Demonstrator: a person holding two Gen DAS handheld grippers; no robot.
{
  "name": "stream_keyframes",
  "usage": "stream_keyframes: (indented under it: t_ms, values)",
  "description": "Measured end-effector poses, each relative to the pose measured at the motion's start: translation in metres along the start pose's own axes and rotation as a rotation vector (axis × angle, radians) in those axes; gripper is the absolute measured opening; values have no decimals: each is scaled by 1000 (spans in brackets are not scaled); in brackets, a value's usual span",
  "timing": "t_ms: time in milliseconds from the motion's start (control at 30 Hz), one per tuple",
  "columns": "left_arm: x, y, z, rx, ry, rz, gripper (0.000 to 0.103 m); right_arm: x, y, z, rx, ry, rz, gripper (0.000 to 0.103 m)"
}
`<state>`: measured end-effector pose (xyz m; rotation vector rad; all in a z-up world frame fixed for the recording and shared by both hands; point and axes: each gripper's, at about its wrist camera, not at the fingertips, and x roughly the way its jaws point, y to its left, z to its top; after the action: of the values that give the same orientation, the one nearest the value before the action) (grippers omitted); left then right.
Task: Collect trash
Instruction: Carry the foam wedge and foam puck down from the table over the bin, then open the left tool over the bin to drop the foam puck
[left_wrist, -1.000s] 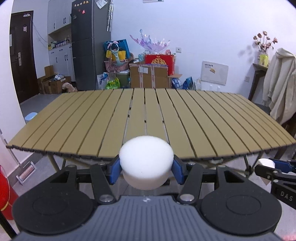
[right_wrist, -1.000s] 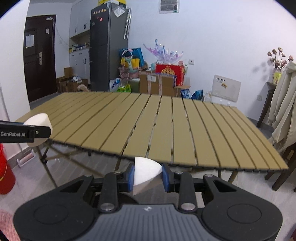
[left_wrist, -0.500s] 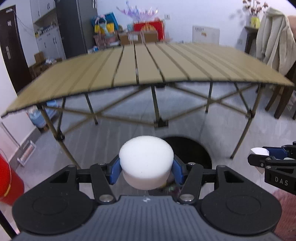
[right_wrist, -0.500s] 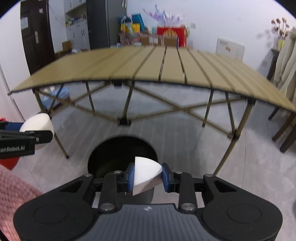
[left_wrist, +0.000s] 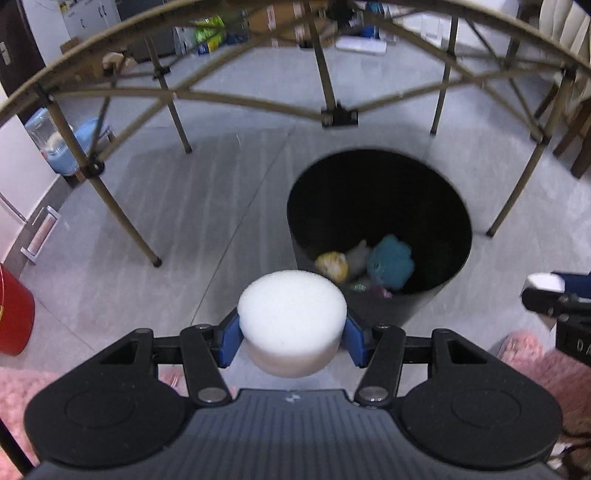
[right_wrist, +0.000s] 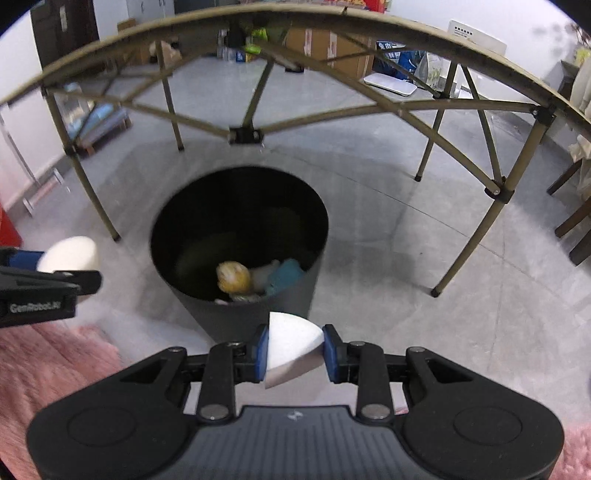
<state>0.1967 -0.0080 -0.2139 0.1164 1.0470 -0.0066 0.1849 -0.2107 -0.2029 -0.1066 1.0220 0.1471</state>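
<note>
The round white foam disc (left_wrist: 291, 321) sits clamped between the blue pads of the left tool (left_wrist: 291, 334), whose jaws stand about half open and press on its sides. The white wedge-shaped foam piece (right_wrist: 290, 347) is pinched in the right tool (right_wrist: 293, 350), jaws nearly closed on its flat faces. Two foam pieces, then, one per tool, each gripped across its width, probably so that easing the pads apart will let it fall straight down.

Just ahead of and below both tools stands one round black trash bin (left_wrist: 380, 221) on the grey floor, mouth open upward. Both tools are tilted down toward it, though neither piece looks fully over the opening yet. Inside lie at least three items: a yellow lump (left_wrist: 332, 266), a teal plush-like thing (left_wrist: 391, 262) and a pale scrap between them (the rest is too dark to count). The folding bench's tan legs (left_wrist: 325, 74) arch beyond the bin.
</note>
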Motion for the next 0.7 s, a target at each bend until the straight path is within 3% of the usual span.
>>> stream_keyframes:
  t_ms: [233,500,700]
  values:
    - [18,2,-2,-4,56,8,57,26,-8,0,15,61,-19,29]
    - [35,6,-1,-38,173,2,57,40,-13,3,33,83,-28,29]
    - [42,4,11,-70,213,10,57,48,-16,10,45,87,-42,29]
